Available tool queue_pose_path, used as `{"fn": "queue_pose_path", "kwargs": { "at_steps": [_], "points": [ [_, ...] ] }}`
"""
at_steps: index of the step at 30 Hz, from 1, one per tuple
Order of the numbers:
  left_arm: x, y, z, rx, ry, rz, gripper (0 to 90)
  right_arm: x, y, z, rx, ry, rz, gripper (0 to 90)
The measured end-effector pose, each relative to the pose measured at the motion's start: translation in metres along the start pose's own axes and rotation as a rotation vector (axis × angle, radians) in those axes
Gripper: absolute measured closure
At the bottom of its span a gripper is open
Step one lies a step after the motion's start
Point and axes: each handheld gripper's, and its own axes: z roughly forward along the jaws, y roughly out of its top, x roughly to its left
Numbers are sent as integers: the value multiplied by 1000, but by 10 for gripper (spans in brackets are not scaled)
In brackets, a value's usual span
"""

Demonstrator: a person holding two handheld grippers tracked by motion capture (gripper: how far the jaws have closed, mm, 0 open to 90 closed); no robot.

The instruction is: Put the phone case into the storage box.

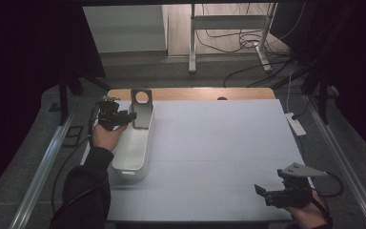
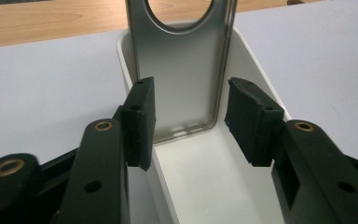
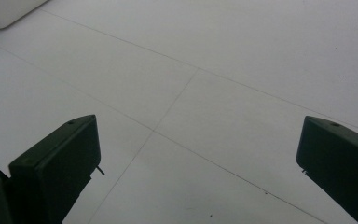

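A grey metal plate [image 1: 141, 109] with a round hole near its top stands upright at the far end of a white oblong bin [image 1: 128, 170], leaning on its end wall. My left gripper [image 1: 124, 116] is level with the plate at the bin's left rim. In the left gripper view its jaws [image 2: 189, 100] stand apart just in front of the plate [image 2: 182, 84], one pad on each side of the plate's width, neither pressing on it. The bin's wall [image 2: 249, 56] runs beneath. My right gripper [image 1: 262, 192] rests at the near right, open wide [image 3: 198, 140] over the bare white surface.
The white table top [image 1: 219, 143] has a wooden strip [image 1: 190, 93] along its far edge. A white power strip [image 1: 295, 124] lies off the right side. Metal rails flank the table. A stand's legs and cables are on the floor beyond.
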Motion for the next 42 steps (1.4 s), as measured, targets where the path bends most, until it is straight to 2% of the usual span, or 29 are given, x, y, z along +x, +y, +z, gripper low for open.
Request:
{"fn": "queue_pose_path", "kwargs": {
  "at_steps": [15, 22, 29, 32, 42],
  "points": [
    [-12, -10, -10, 35, -69, 46, 406, 0, 0, 0, 1, -1, -3, 0],
    [-16, -16, -14, 24, -99, 56, 321, 1, 0, 0, 2, -2, -4, 0],
    [-22, -22, -17, 22, -135, 93, 228, 1, 0, 0, 2, -3, -4, 0],
    [-24, -25, -18, 18, -163, 97, 209, 1, 0, 0, 4, -2, -3, 0],
    [-31, -33, -21, 22, -190, 118, 158, 1, 0, 1, 7, 1, -4, 0]
  ]
}}
